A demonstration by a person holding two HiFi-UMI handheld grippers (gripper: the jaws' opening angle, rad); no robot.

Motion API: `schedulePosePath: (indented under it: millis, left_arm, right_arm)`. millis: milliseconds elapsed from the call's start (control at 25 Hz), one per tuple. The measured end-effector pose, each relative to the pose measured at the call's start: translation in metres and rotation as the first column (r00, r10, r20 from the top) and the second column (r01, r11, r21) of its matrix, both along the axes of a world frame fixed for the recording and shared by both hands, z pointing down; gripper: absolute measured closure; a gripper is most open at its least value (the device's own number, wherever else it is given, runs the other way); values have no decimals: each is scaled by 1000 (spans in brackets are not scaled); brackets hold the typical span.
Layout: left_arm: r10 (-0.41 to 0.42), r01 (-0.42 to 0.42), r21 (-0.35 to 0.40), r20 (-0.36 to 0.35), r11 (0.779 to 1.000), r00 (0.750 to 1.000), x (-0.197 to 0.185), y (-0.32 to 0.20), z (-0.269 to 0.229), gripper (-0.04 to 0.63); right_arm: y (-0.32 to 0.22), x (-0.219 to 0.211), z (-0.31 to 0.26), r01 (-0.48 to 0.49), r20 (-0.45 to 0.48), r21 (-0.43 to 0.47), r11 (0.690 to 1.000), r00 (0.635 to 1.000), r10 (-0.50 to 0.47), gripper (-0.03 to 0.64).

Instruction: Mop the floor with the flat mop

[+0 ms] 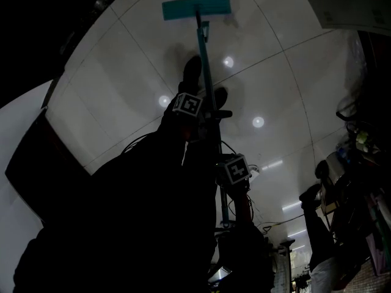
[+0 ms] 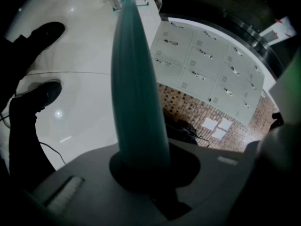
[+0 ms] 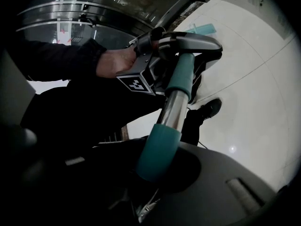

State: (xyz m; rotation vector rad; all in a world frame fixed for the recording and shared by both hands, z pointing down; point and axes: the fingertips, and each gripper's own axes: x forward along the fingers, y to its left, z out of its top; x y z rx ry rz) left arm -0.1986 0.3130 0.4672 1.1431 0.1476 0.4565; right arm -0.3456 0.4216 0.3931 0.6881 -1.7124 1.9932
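While both grippers lock onto the flat mop [image 1: 202, 47], its teal mop head [image 1: 197, 8] sits flat on the glossy white tile floor [image 1: 122, 84], far out in front of the person at the top of the head view. From there the pole [image 2: 136, 88] runs straight back toward the body.

Left gripper [image 1: 211, 113] first: it takes the forward grip, nearer the mop head. In its own view the jaws are closed round the teal pole, which fills the rounded notch between them with no gap showing.

Right gripper [image 3: 157, 166] now, further back up the pole: its jaws are clamped on a teal sleeve [image 3: 159, 149]. Beyond that sleeve a bare chrome section [image 3: 174, 109] shows, then a second teal sleeve where the left gripper bites, with a hand [image 3: 115, 62] wrapped round that gripper's handle above its marker cube [image 3: 136, 84].

Down on the tiles, two dark shoes [image 2: 44, 32] stand just left of the pole, one ahead of the other, and ceiling lights glint off the floor around them. A thin cable [image 2: 51, 149] trails across the tile near the rear shoe. Off to the right in the left gripper view, a bank of pale lockers [image 2: 207, 65] stands above a strip of brick-patterned wall [image 2: 211, 119].
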Motion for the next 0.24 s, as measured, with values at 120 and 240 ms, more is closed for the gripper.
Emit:
schedulePosePath:
  millis: [120, 240]
  left_arm:
    - [-12, 12, 17, 13, 1000, 1000, -6, -6, 4, 560]
    - [-37, 37, 30, 18, 999, 999, -12, -15, 8, 561]
  right_arm:
    - [-6, -5, 1, 0, 8, 8, 1000, 1000, 0, 523]
    - [-11, -10, 5, 13, -2, 12, 1000, 1000, -13, 523]
